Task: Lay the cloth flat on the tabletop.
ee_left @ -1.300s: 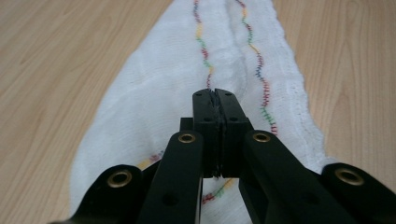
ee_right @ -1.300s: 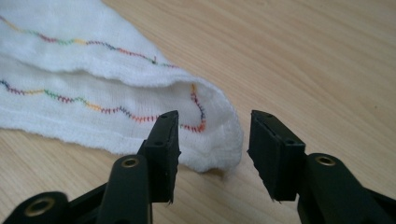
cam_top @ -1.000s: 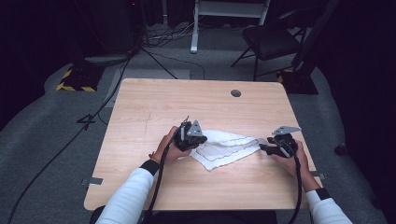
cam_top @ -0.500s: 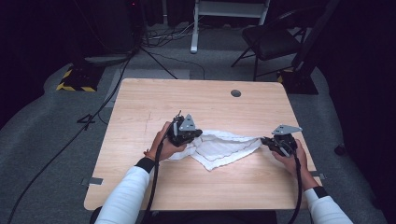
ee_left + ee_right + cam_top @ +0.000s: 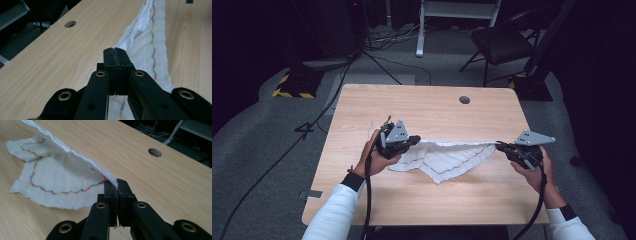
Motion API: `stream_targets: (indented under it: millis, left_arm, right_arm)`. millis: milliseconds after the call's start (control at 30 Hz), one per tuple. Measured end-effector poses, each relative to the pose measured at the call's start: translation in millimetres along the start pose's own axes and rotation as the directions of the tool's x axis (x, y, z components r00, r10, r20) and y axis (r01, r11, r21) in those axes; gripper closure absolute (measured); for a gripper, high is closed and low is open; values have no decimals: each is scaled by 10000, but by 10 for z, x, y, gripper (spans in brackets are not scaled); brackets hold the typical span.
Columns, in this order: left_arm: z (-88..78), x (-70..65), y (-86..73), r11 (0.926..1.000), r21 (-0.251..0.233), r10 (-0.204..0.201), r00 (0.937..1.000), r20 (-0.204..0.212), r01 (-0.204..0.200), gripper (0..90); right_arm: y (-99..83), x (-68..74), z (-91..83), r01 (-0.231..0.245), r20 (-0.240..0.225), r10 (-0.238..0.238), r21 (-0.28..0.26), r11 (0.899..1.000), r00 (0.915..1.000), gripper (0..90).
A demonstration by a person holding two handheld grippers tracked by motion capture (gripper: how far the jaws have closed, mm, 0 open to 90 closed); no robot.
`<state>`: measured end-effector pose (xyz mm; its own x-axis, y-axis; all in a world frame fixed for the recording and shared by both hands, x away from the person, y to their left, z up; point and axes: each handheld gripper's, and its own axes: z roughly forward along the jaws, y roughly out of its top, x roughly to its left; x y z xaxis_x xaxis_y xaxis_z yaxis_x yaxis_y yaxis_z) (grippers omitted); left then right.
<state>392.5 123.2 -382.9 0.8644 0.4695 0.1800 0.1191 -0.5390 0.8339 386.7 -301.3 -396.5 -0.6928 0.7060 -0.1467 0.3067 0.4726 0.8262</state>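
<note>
A white cloth (image 5: 447, 161) with wavy multicoloured stitching hangs between my two grippers over the middle of the wooden table (image 5: 427, 107). Its upper edge is pulled straight and its lower part sags onto the tabletop. My left gripper (image 5: 418, 140) is shut on the cloth's left end. In the left gripper view the jaws (image 5: 116, 53) meet with the cloth (image 5: 150, 37) running away from them. My right gripper (image 5: 499, 145) is shut on the right end. In the right gripper view the hem of the cloth (image 5: 57, 177) is pinched at the tips (image 5: 117, 185).
A round cable hole (image 5: 464, 100) lies in the table's far right part. Past the far edge stand a dark chair (image 5: 502, 42) and a white stand (image 5: 419, 30), with cables on the grey floor. A black-and-yellow block (image 5: 292, 87) sits at far left.
Both hands have risen and drawn apart. The cloth, which lay crumpled flat on the table, now has its top edge lifted and stretched between the grippers.
</note>
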Motion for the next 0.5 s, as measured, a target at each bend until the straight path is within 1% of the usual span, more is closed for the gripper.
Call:
stream_targets:
  millis: [33, 167, 233, 267, 300, 333, 400, 467, 500]
  left_arm:
    - [-61, -20, 21, 10000, -64, 15, 10000, -17, -15, 889]
    - [-297, -123, 131, 9989, -335, 316, 9995, -68, -318, 889]
    - [-400, -186, 186, 9980, -461, 441, 9990, -61, -443, 889]
    - [-447, -220, 211, 9973, -544, 482, 9988, -58, -485, 889]
    - [-447, -220, 211, 9973, -544, 482, 9988, -58, -485, 889]
    - [-535, -291, 262, 9956, -625, 691, 9976, -76, -695, 889]
    - [-615, -356, 314, 9936, -789, 813, 9967, -11, -811, 889]
    - [-680, -423, 374, 9906, -868, 1062, 9943, -8, -1058, 889]
    - [-707, -448, 401, 9896, -930, 1102, 9939, 26, -1095, 888]
  right_arm:
    - [25, 28, -54, 72, -17, -72, -78, 9999, 10000, 882]
    - [112, 141, -269, 392, -183, -400, -409, 9984, 9990, 882]
    - [153, 192, -380, 467, -213, -480, -552, 9974, 9986, 882]
    - [173, 213, -436, 520, -226, -535, -630, 9967, 9983, 882]
    - [173, 213, -436, 520, -226, -535, -630, 9967, 9983, 882]
    - [219, 260, -567, 671, -181, -688, -842, 9942, 9975, 882]
    - [250, 293, -669, 707, -120, -723, -1021, 9923, 9973, 881]
    - [283, 321, -775, 754, -7, -760, -1169, 9903, 9971, 882]
    - [301, 331, -820, 773, 26, -776, -1223, 9895, 9970, 882]
